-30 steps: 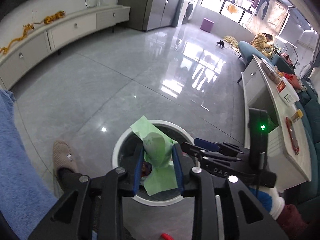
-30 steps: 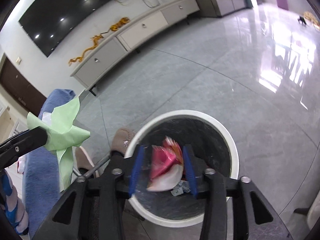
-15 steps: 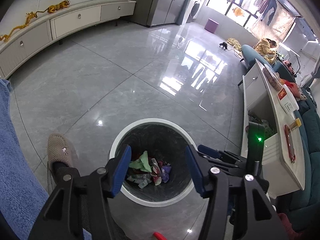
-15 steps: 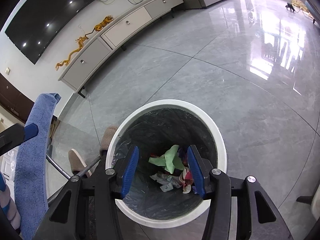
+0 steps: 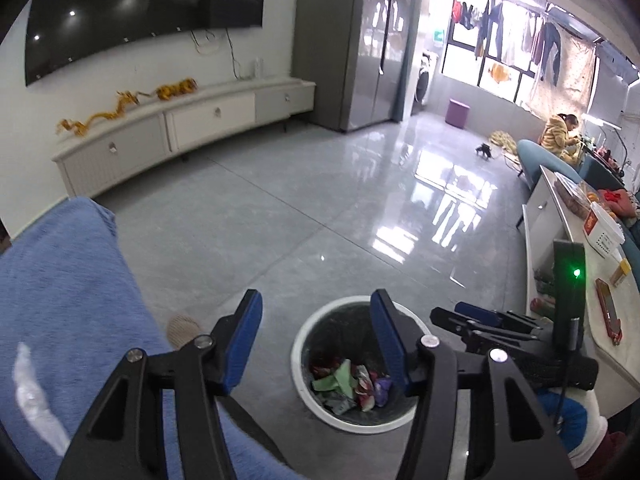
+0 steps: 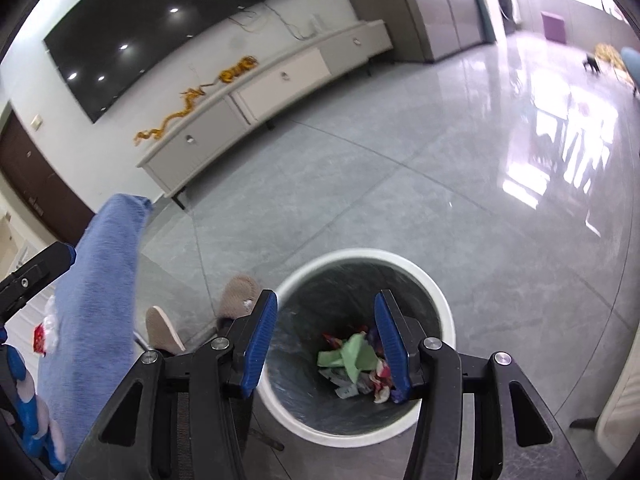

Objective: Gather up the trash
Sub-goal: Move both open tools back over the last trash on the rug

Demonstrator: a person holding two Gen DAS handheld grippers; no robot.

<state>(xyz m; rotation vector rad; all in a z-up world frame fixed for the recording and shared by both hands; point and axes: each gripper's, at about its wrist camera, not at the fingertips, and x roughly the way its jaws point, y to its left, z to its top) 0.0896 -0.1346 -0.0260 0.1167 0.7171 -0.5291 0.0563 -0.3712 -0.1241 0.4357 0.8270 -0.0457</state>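
A round white trash bin [image 5: 316, 402] with a dark liner stands on the grey floor; it also shows in the right wrist view [image 6: 446, 320]. Inside lie crumpled green paper [image 6: 354, 356] and red and white wrappers [image 5: 366, 390]. My left gripper [image 5: 316, 336] is open and empty, above and left of the bin. My right gripper [image 6: 322, 336] is open and empty, right above the bin. The right gripper also shows in the left wrist view [image 5: 488, 320].
A blue fabric seat [image 5: 60, 300] is at the left. A slippered foot [image 6: 240, 292] stands next to the bin. A white table [image 5: 592, 280] with boxes and a phone is at the right. A long TV cabinet [image 5: 180, 128] lines the far wall.
Both grippers opened and dropped the green paper and the red and white wrapper into the bin. Both have since lifted and tilted up, away from the bin.
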